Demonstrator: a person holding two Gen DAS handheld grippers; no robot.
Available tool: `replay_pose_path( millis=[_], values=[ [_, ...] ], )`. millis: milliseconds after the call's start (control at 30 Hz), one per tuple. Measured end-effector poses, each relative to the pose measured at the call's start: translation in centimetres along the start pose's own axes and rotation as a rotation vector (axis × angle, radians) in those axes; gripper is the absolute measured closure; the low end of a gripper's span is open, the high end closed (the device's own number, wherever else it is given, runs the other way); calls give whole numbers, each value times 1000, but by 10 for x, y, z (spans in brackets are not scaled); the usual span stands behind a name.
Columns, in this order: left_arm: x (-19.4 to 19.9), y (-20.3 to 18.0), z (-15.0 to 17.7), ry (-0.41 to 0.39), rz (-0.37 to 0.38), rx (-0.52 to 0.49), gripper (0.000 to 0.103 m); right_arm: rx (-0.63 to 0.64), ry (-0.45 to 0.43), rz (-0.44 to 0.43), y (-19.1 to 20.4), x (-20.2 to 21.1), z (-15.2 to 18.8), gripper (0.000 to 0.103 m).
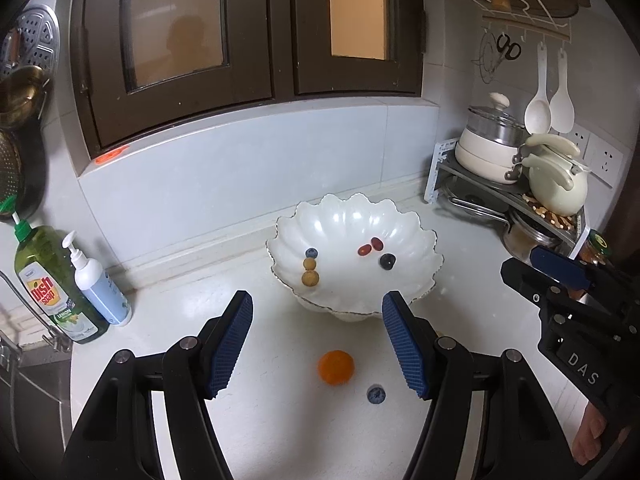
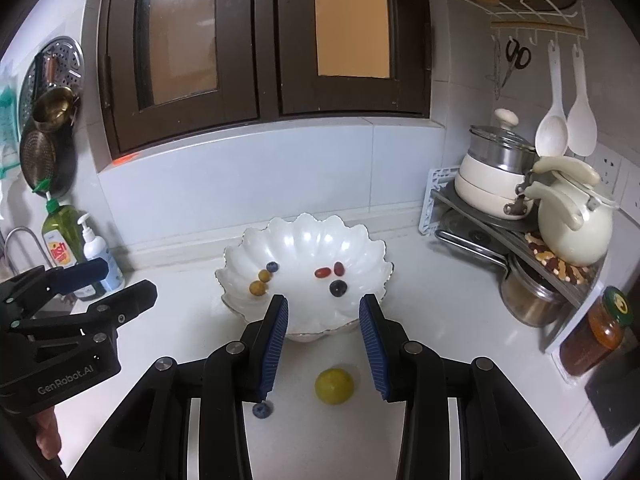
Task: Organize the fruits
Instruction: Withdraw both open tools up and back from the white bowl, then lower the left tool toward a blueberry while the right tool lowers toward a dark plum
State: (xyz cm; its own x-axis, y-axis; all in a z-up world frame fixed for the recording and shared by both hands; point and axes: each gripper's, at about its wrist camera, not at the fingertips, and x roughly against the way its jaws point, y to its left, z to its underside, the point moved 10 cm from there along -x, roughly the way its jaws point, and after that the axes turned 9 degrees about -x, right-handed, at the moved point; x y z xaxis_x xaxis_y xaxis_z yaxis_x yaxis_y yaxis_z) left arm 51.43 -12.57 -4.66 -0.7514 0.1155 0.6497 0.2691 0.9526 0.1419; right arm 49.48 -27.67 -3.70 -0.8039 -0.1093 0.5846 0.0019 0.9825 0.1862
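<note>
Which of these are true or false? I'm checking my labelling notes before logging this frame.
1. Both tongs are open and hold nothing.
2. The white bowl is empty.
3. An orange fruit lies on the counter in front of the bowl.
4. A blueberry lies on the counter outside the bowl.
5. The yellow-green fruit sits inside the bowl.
1. True: left tongs and right tongs are open and hold nothing.
2. False: the white bowl holds several small fruits.
3. True: orange fruit.
4. True: blueberry.
5. False: the yellow-green fruit lies on the counter.
</note>
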Motion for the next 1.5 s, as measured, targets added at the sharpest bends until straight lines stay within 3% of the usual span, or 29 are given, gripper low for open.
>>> replay_pose_path(
  millis=[267,800,1267,1500],
  values=[
    [3,-2,3,-20,78,-59,36,-70,-22,34,7,15,13,65],
    [16,-20,33,-75,276,-263,36,-211,-134,270,8,68,65,65],
    [19,-25,65,-93,385,-385,36,-343,-90,356,20,78,127,65],
    [10,-41,84,-58,452,-422,38,-409,-57,384,18,72,157,65]
  ],
)
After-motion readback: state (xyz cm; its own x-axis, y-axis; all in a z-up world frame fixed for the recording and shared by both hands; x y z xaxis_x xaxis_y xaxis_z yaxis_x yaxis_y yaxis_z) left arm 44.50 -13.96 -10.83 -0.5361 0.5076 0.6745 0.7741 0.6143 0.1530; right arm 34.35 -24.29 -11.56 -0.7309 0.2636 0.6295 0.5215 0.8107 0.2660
